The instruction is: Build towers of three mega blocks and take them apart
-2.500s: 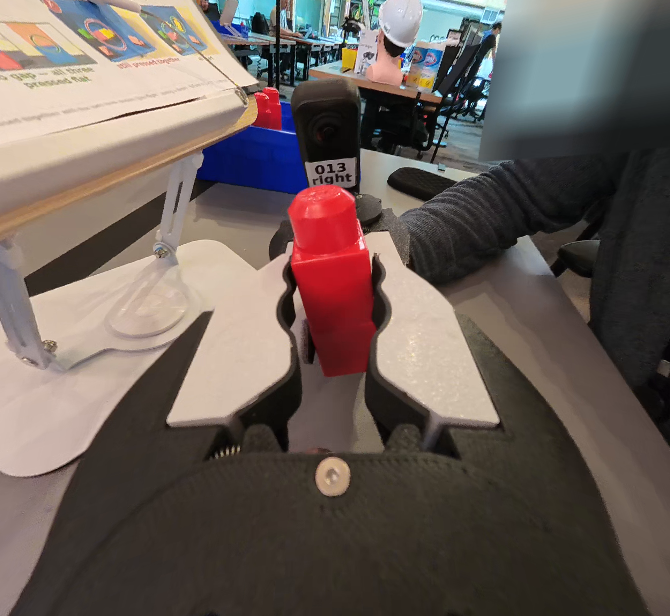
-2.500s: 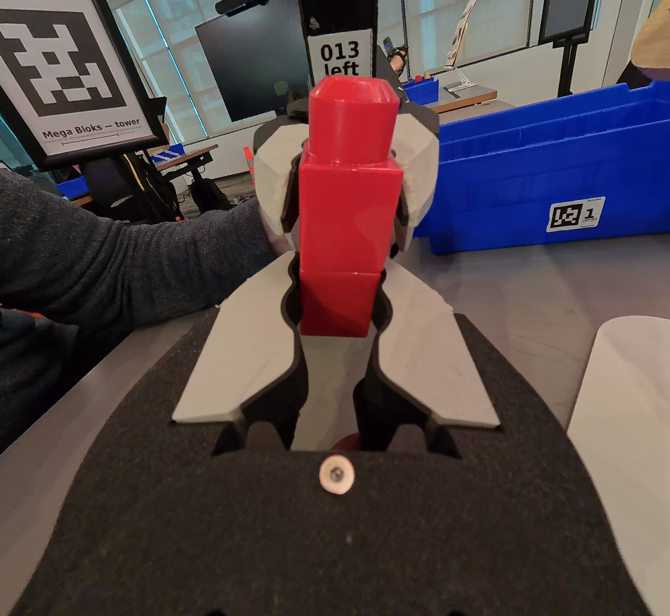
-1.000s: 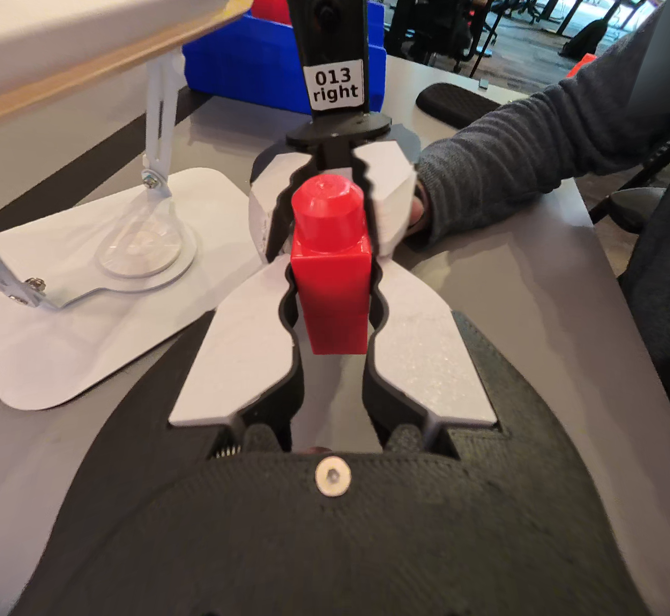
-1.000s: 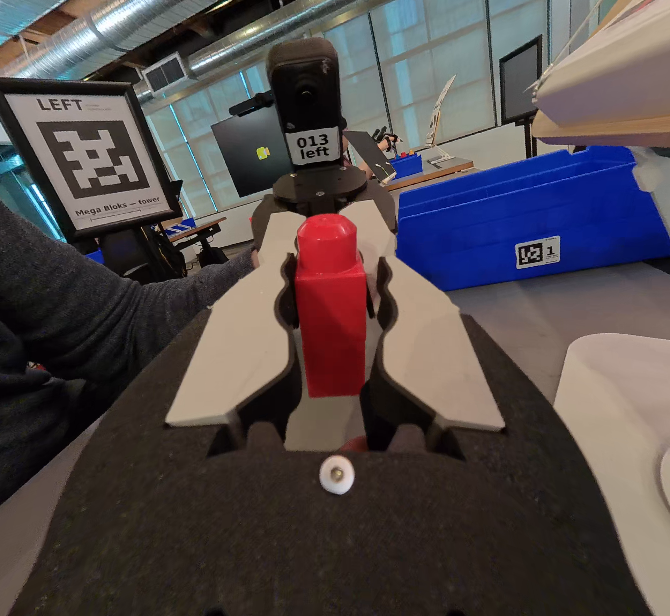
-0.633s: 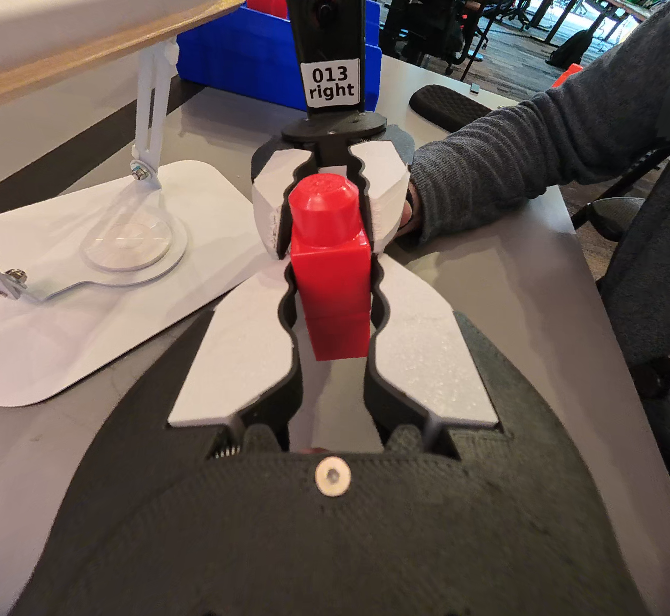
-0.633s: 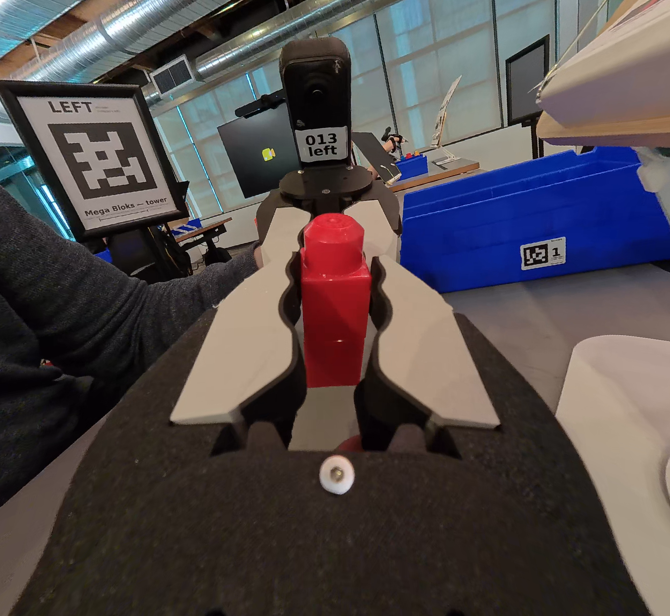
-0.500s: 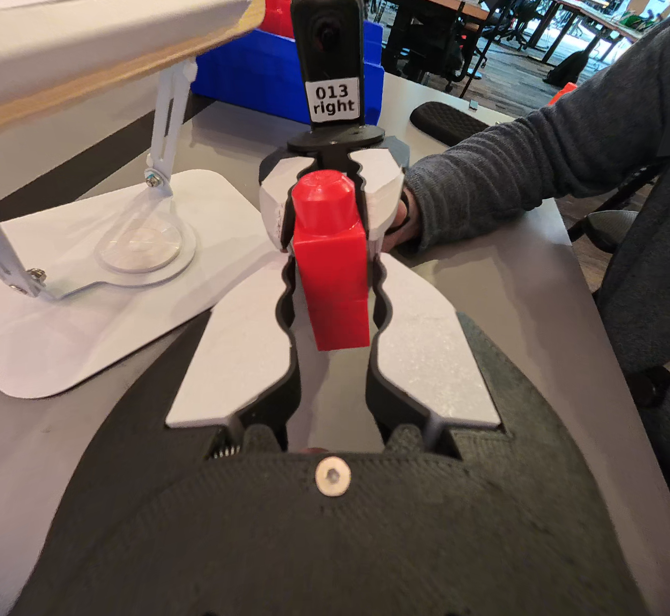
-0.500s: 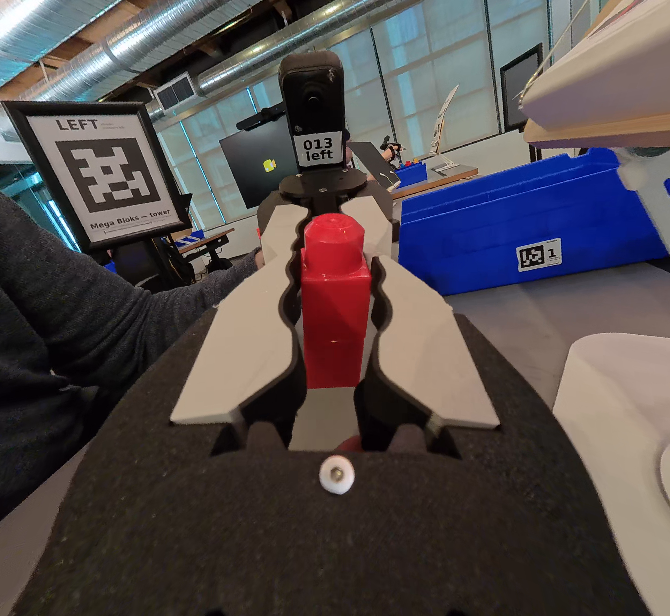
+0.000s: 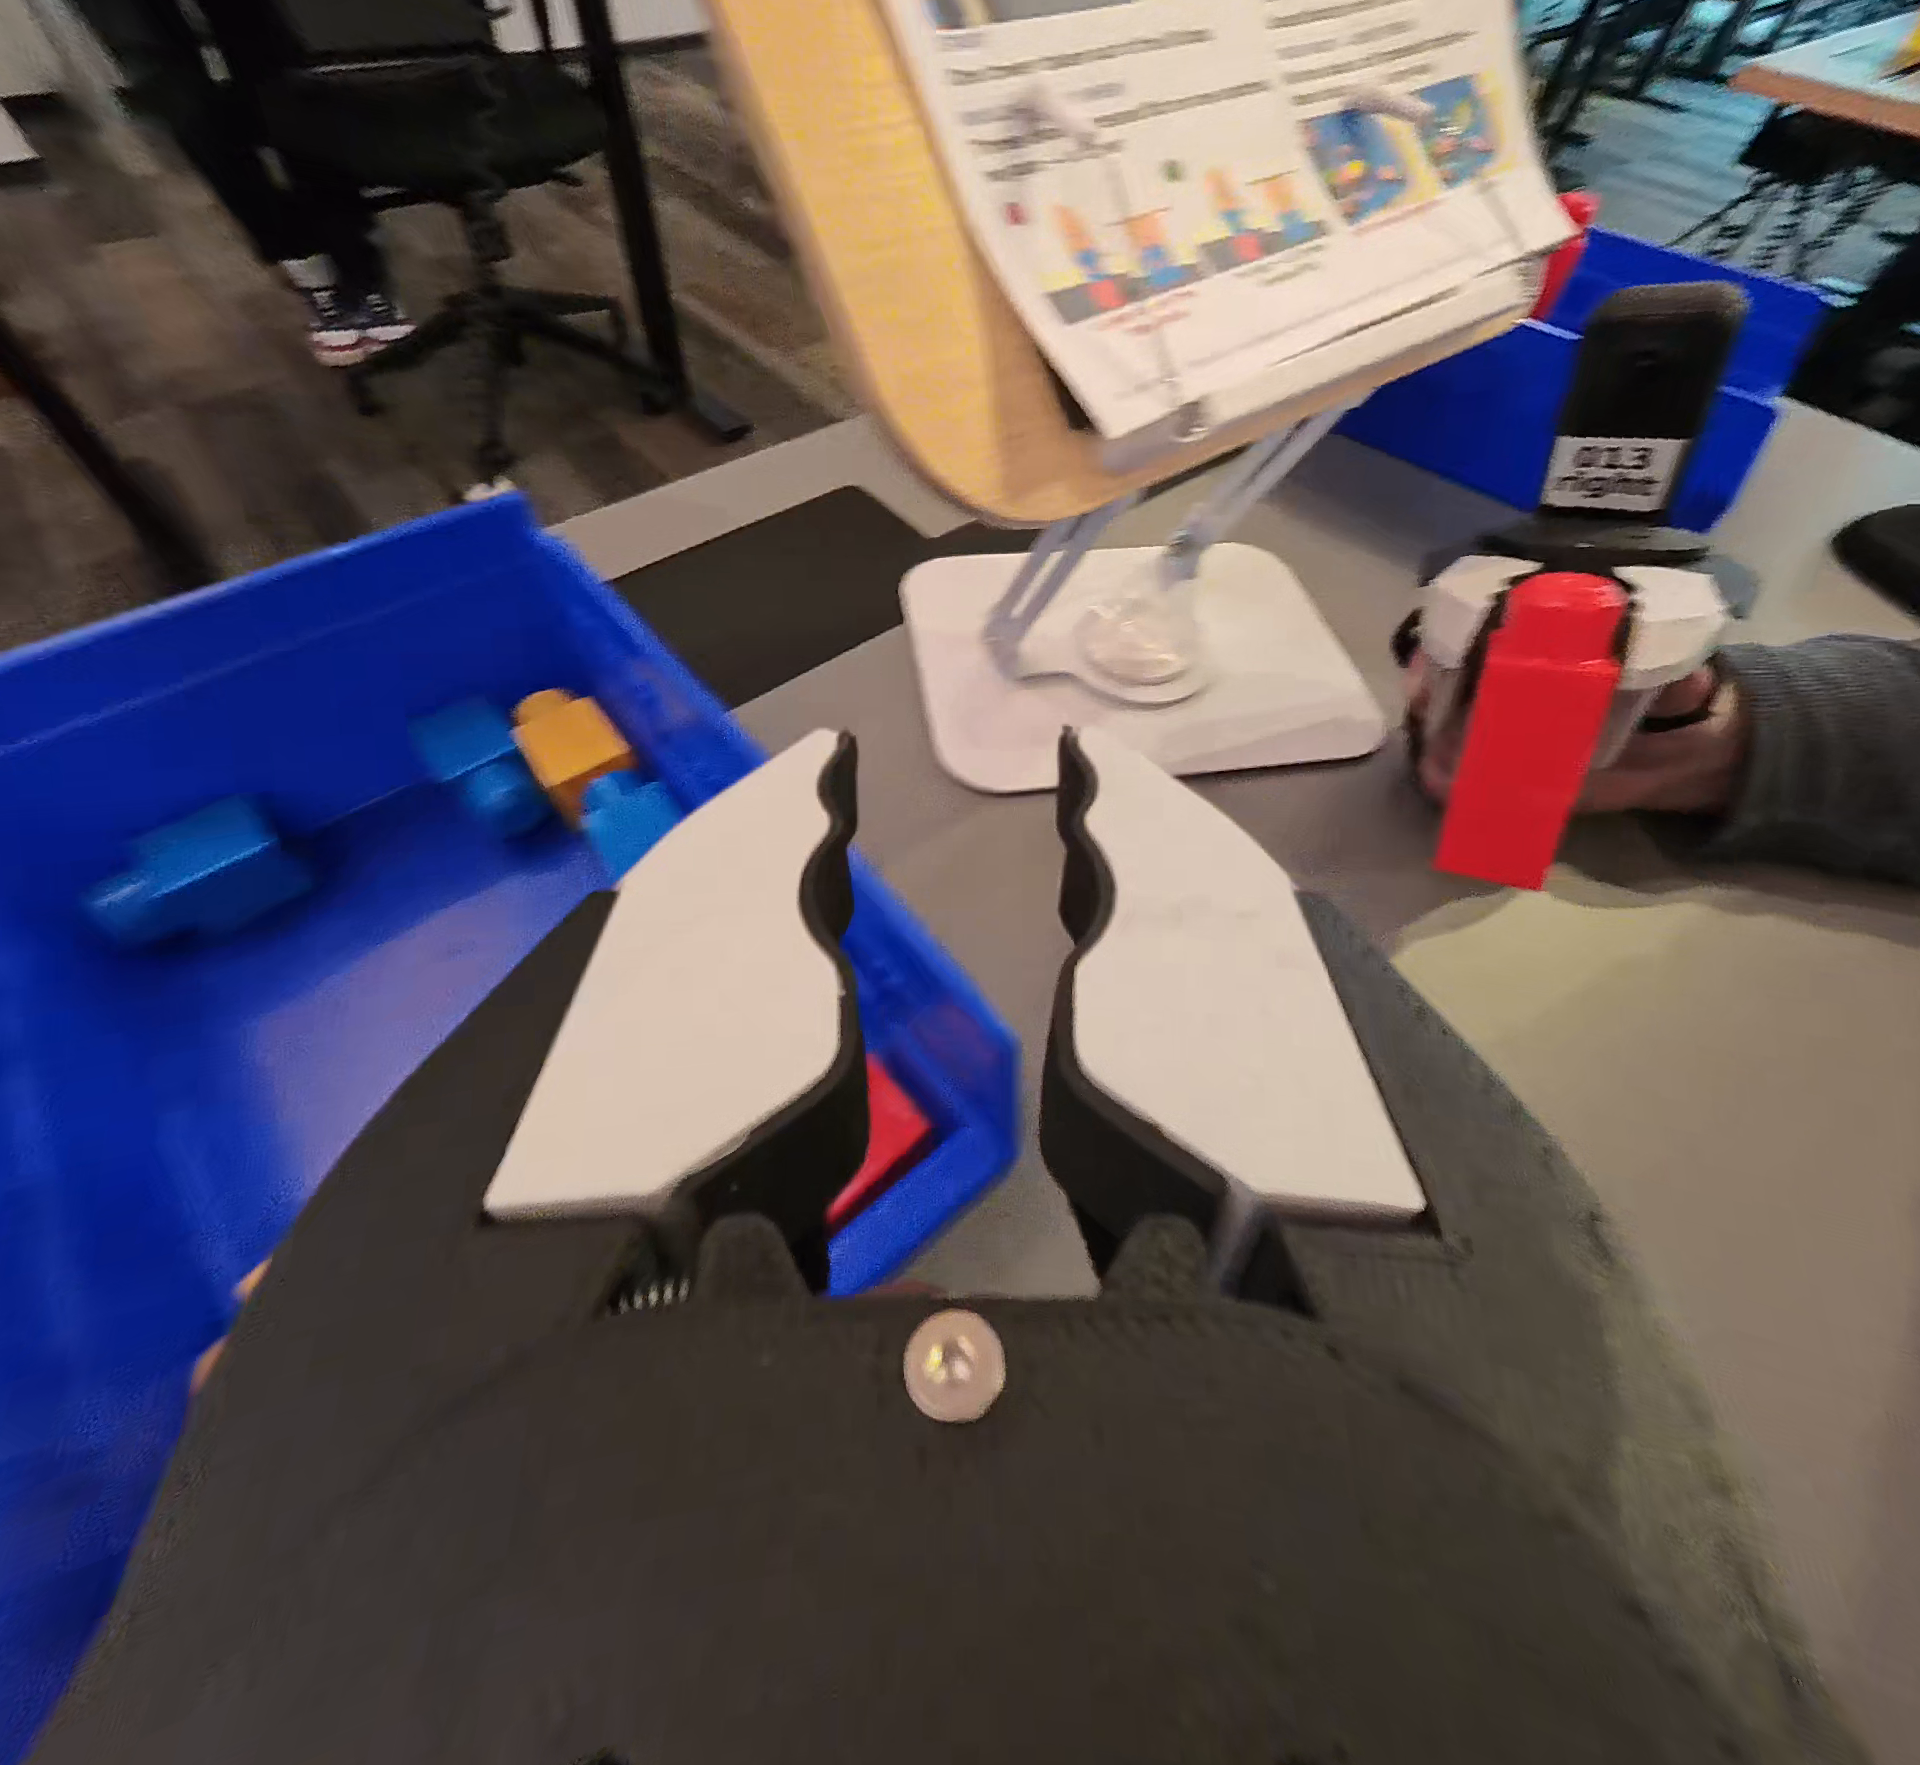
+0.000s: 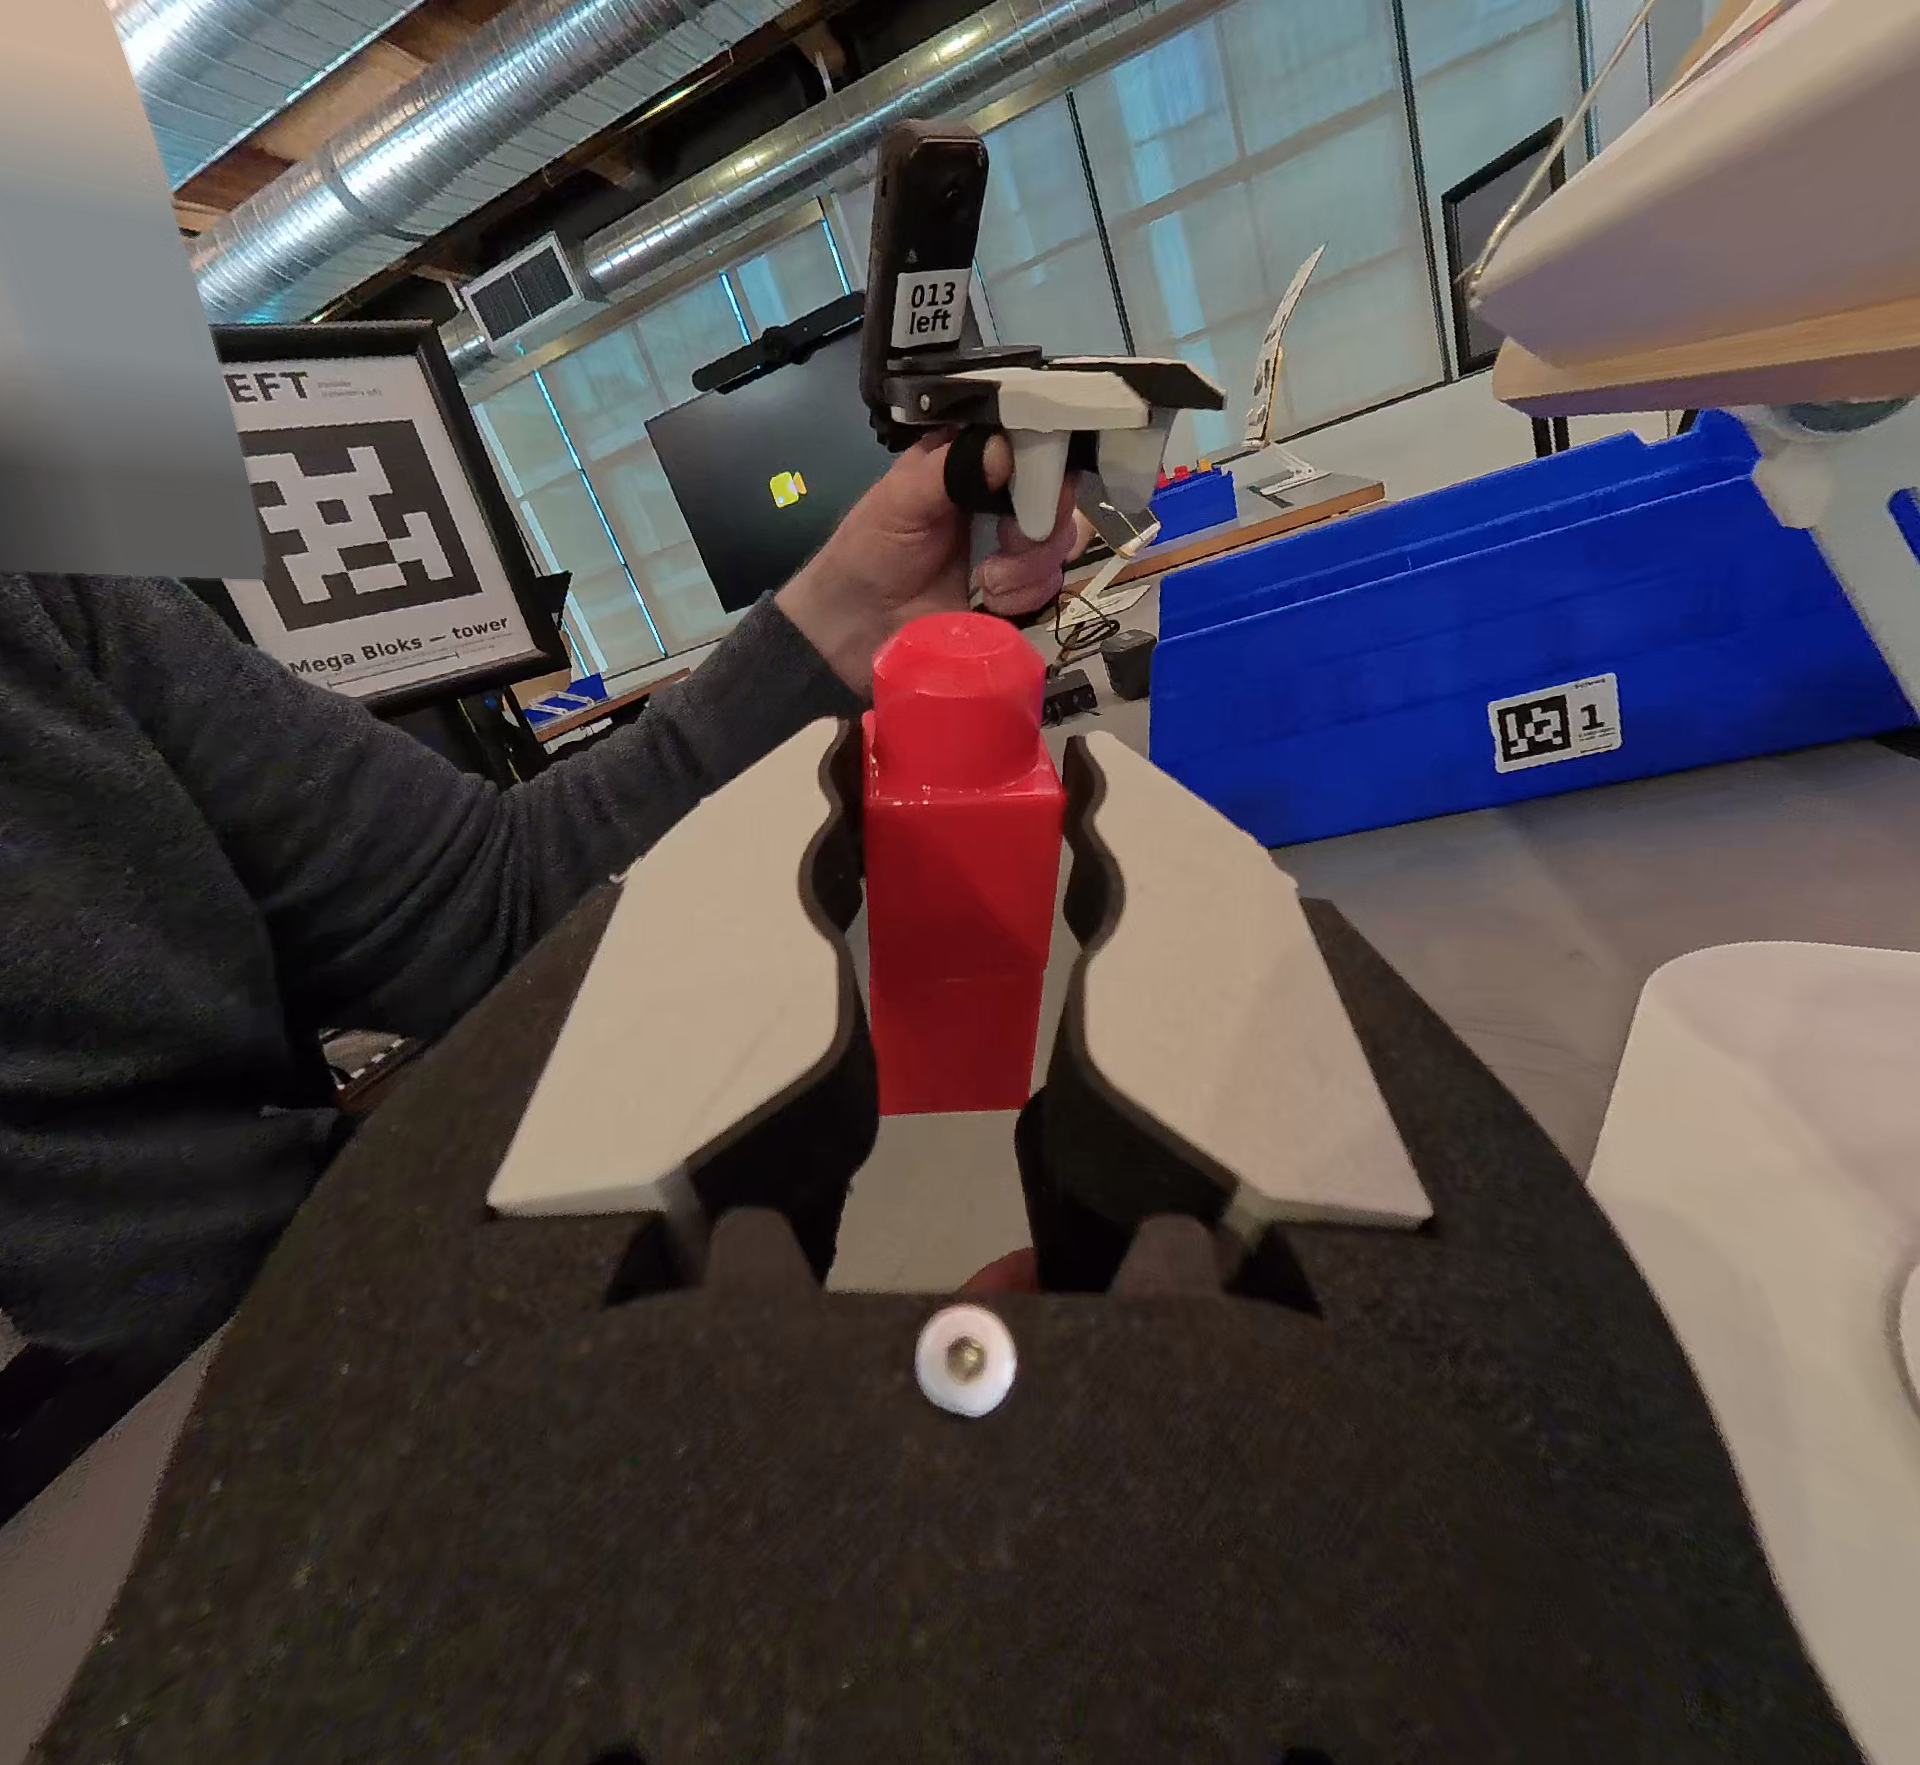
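Our left gripper [image 9: 954, 770] has swung off the red tower [image 10: 961, 894], fingers wide over the blue bin [image 9: 312, 614] at 9 o'clock; right gripper [image 10: 961, 759] clamps it.

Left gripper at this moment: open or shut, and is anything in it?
Open and empty. The left gripper shows a clear gap between its fingers above the blue bin; the red blocks sit in the right gripper.

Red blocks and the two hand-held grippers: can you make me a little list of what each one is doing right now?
left hand-held gripper: open, empty, over the edge of the blue bin
right hand-held gripper: shut on the red blocks
red blocks: two stacked, stud on top
in the blue bin: blue blocks, an orange block, some red under the gripper
table: grey, with a white stand base
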